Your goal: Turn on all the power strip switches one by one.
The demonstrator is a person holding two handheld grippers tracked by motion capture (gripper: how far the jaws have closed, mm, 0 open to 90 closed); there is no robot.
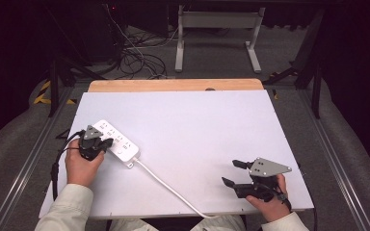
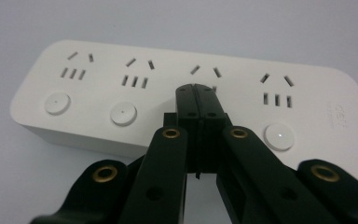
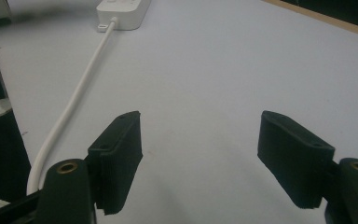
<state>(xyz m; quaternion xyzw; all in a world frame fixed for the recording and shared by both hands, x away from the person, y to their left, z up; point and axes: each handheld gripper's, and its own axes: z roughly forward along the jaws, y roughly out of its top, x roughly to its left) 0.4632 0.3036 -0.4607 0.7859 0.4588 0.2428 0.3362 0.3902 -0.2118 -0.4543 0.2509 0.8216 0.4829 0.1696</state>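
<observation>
A white power strip (image 1: 120,142) (image 2: 168,79) with several sockets and round buttons lies at the table's left. My left gripper (image 1: 110,143) (image 2: 196,88) is shut, with nothing between its jaws. Its tips lie over the strip's third socket, and the jaws hide the spot where that socket's button would be. Whether the tips touch the strip I cannot tell. The strip's white cable (image 1: 166,185) (image 3: 74,102) runs to the front edge. My right gripper (image 1: 230,172) (image 3: 200,126) stands open over bare table at the front right, holding nothing. The strip's cable end (image 3: 123,9) shows far off in the right gripper view.
The white tabletop (image 1: 197,125) has a wooden strip (image 1: 173,85) along its far edge. Beyond it stand a white frame (image 1: 217,33) and loose cables (image 1: 135,55) on the floor. Metal rails (image 1: 29,159) flank the table.
</observation>
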